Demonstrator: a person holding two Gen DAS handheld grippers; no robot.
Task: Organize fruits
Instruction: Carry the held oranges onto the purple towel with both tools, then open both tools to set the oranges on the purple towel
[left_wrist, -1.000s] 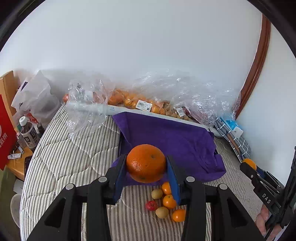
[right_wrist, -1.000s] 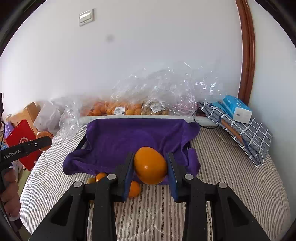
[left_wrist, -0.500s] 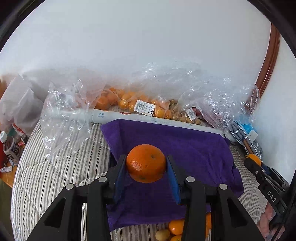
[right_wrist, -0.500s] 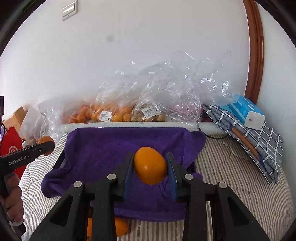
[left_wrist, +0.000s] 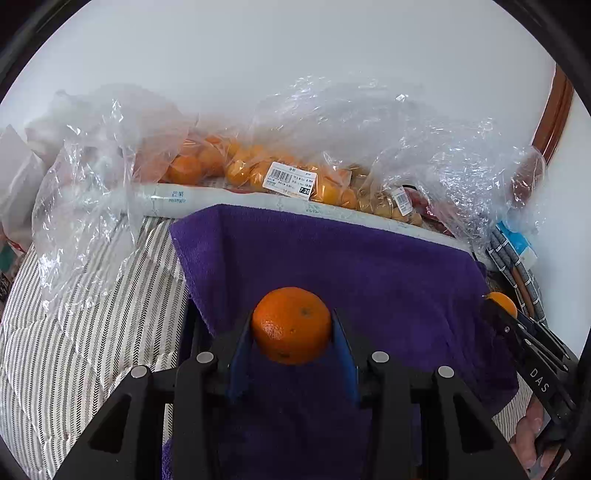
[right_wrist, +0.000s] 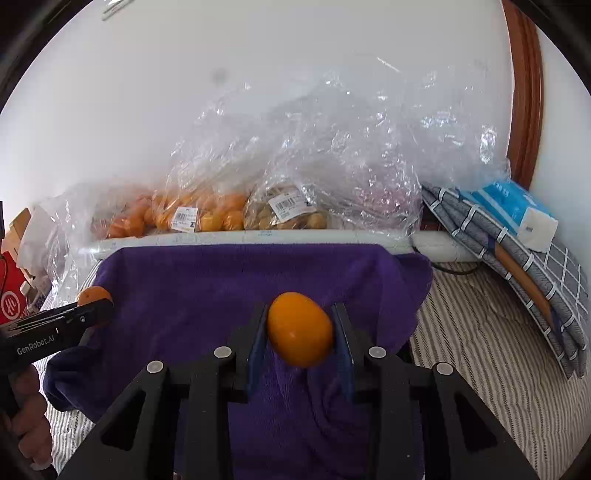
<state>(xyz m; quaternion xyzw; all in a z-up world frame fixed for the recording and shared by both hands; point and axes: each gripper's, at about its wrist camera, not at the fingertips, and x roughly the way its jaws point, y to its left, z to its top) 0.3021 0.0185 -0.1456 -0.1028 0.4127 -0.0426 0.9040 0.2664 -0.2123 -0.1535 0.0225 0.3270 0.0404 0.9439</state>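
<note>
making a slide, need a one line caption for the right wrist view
Right gripper holds a smooth orange fruit over the purple towel, bagged fruit behind.

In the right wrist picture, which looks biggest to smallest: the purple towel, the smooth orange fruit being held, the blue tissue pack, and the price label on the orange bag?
1. purple towel
2. blue tissue pack and smooth orange fruit: look similar, and the fruit sits nearest the camera, so unranked
3. price label
</note>
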